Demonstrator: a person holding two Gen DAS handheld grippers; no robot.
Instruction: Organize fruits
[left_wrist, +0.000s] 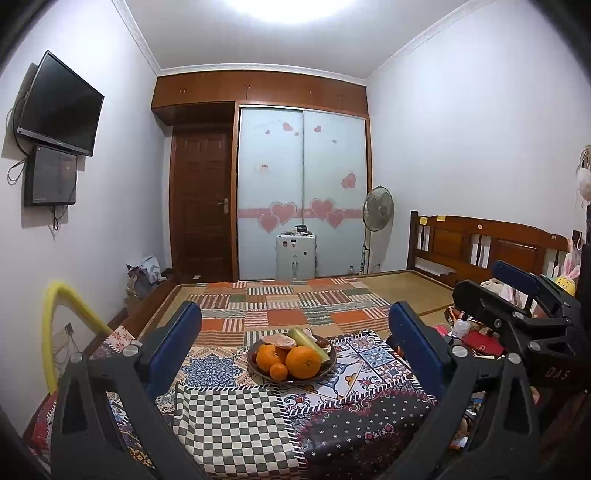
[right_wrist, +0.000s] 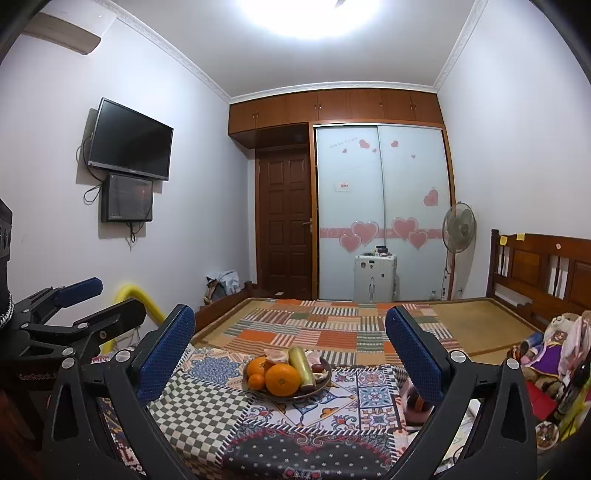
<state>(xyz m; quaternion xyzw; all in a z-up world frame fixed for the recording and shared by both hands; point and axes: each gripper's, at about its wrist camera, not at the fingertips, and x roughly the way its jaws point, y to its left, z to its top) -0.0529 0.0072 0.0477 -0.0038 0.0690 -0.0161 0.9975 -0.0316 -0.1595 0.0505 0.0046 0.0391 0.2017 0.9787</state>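
Observation:
A dark plate stands on a patchwork cloth and holds a big orange, a second orange, a small tangerine, a pale green stalk and peeled pieces. My left gripper is open and empty, held back from the plate. My right gripper is open and empty, also short of the plate; the big orange faces it. The right gripper's fingers show at the right of the left wrist view, and the left gripper's fingers at the left of the right wrist view.
The cloth lies on a bed with a striped quilt and a wooden headboard. Toys and clutter lie at the right. A yellow curved tube stands at the left. A fan and a white cabinet stand by the wardrobe.

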